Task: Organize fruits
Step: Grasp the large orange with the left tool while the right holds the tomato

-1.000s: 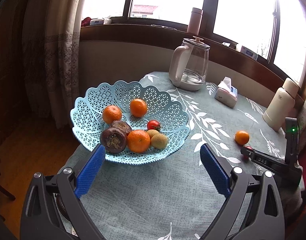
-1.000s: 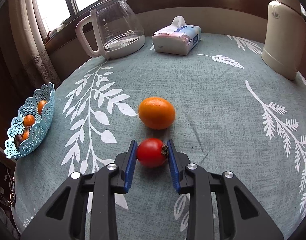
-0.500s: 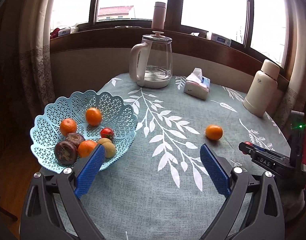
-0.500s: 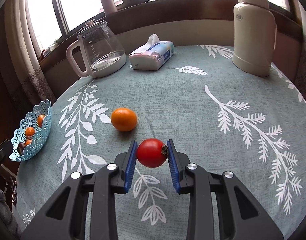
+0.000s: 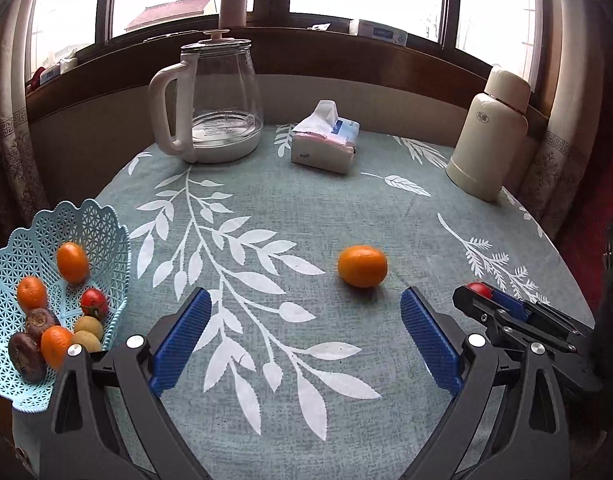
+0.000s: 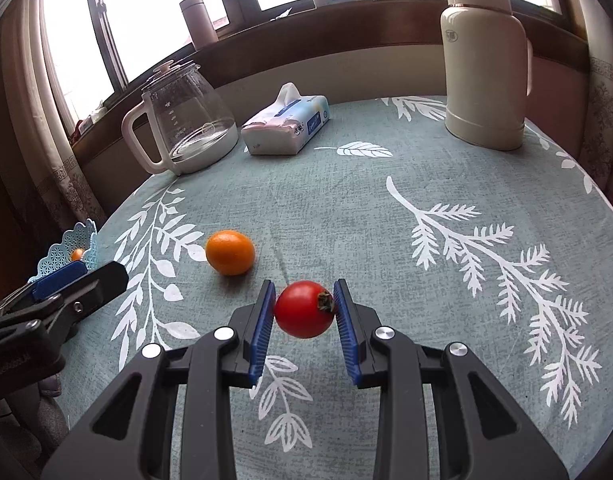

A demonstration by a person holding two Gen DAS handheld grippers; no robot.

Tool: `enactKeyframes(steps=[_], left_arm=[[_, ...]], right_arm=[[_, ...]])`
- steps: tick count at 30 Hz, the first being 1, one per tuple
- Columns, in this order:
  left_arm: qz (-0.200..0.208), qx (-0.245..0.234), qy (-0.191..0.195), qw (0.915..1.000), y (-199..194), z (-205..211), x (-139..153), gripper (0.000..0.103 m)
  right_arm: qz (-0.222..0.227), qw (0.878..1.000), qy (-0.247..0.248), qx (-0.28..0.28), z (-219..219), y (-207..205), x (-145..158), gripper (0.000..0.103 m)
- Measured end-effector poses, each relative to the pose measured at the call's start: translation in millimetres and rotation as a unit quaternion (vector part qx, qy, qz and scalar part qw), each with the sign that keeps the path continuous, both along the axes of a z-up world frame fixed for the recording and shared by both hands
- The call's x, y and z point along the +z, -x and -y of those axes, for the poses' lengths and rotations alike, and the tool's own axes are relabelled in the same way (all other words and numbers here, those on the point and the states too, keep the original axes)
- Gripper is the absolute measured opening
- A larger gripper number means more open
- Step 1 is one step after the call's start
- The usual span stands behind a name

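Note:
My right gripper (image 6: 304,312) is shut on a red tomato (image 6: 304,309) and holds it above the tablecloth; the same tomato (image 5: 479,290) peeks from the right gripper at the right of the left wrist view. One orange (image 5: 362,266) lies loose on the cloth, ahead of my open left gripper (image 5: 306,330) and left of the held tomato (image 6: 230,252). A light blue lattice basket (image 5: 14,256) at the far left holds several fruits: oranges, a small tomato, kiwis and dark round ones. The left gripper holds nothing.
A glass kettle (image 5: 218,98) with a white handle stands at the back, a tissue pack (image 5: 326,140) beside it, and a cream thermos (image 5: 490,136) at the back right. The round table edge (image 5: 562,256) curves close on the right. A window sill runs behind.
The left gripper has swung right, away from the basket, so the loose orange now lies in front of it. The right gripper has lifted the tomato off the cloth and drawn back.

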State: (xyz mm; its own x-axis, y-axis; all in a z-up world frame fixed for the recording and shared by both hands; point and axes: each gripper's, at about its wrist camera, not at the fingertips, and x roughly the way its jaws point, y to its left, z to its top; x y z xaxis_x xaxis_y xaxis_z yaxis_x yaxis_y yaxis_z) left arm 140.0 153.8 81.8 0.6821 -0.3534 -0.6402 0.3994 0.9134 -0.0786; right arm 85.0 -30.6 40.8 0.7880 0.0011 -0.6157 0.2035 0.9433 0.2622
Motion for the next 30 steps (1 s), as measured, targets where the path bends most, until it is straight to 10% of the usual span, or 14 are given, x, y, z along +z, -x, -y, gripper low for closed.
enactKeyframes(steps=[13,30], left_arm=[[-0.037,-0.049,-0.007,0.9981,-43.8,48.1,-29.8,0.090],[-0.066,-0.080,-0.007,0.9946,-62.8,69.8,-49.1,0.047]], right_arm=[[-0.007,0.998,-0.036,-0.042,25.9,1.7,-4.1,0.032],[-0.003,0.994,-0.080,-0.077,56.3,7.8,-3.4,0.032]])
